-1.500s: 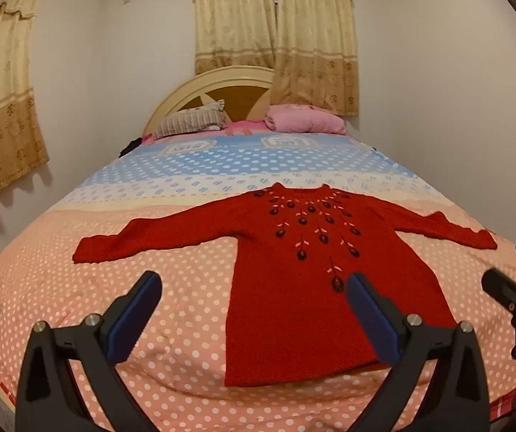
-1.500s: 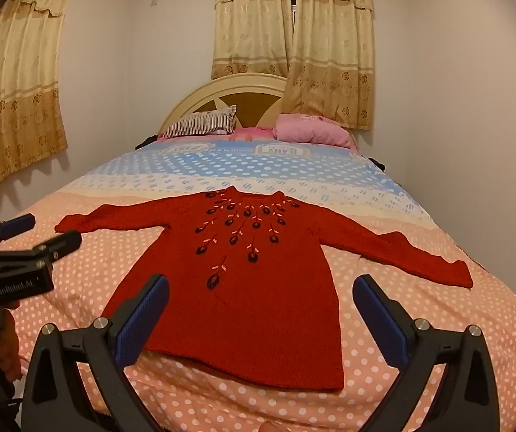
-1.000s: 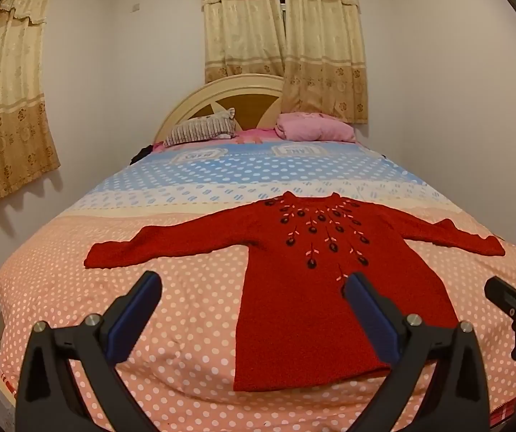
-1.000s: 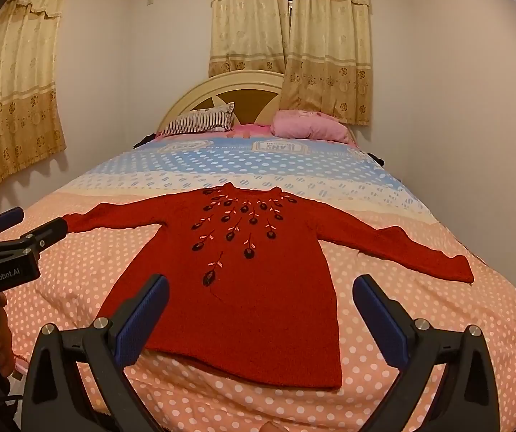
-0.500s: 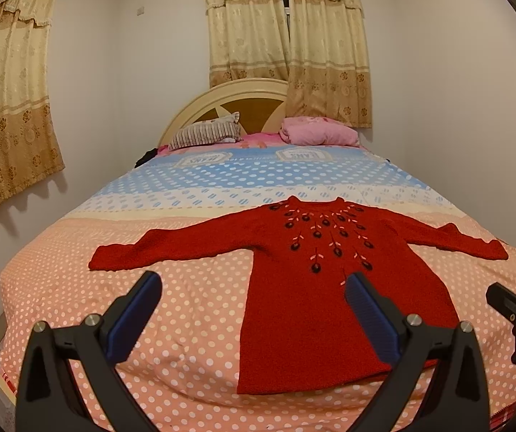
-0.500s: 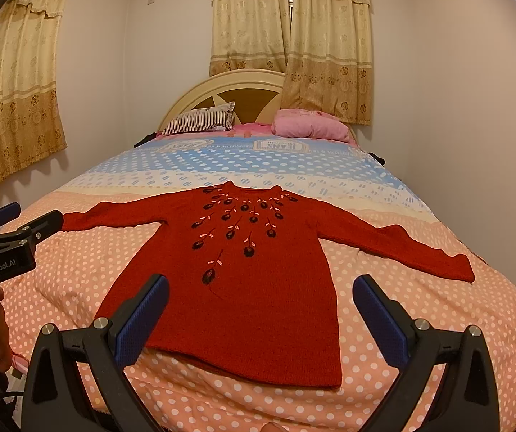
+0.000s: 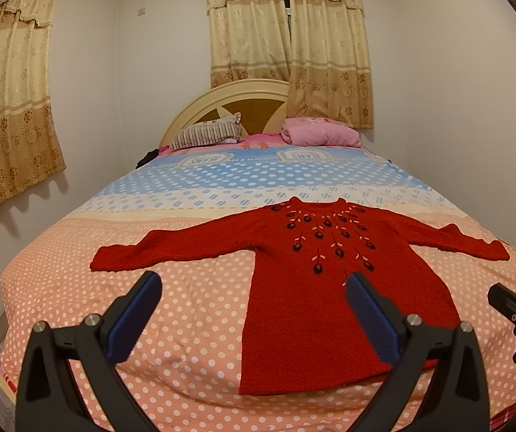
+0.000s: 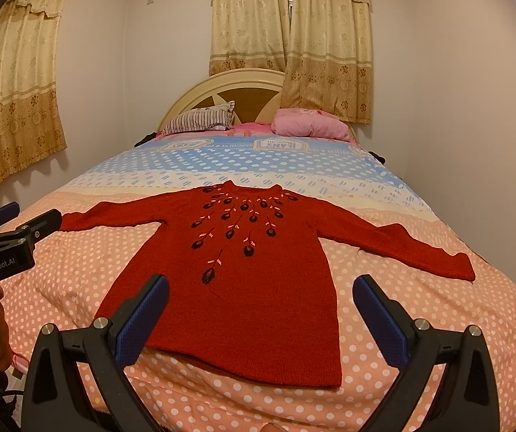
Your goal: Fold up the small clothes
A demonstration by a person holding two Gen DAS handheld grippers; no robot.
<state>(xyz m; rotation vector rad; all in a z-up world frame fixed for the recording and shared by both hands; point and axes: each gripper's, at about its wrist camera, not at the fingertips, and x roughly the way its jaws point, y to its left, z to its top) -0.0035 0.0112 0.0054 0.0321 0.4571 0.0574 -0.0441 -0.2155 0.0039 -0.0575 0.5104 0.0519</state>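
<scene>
Home bedroom, dbl bed (image 7: 193, 309) w/ polka-dot sheet, pillows (image 7: 206, 136), headboard (image 7: 254, 99), curtains (image 7: 286, 21)

Left tongs (image 7: 252, 309) and right tongs (image 8: 259, 311) hover side by side, jaws spread wide, gripping nothing

warm ceiling light | soft shadows | sharp | fisheye-bent, dark corners

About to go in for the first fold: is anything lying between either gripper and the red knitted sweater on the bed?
Nothing visible. The red knitted sweater lies flat on the polka-dot bedspread, with only bare spread before the open left gripper and open right gripper.
</scene>
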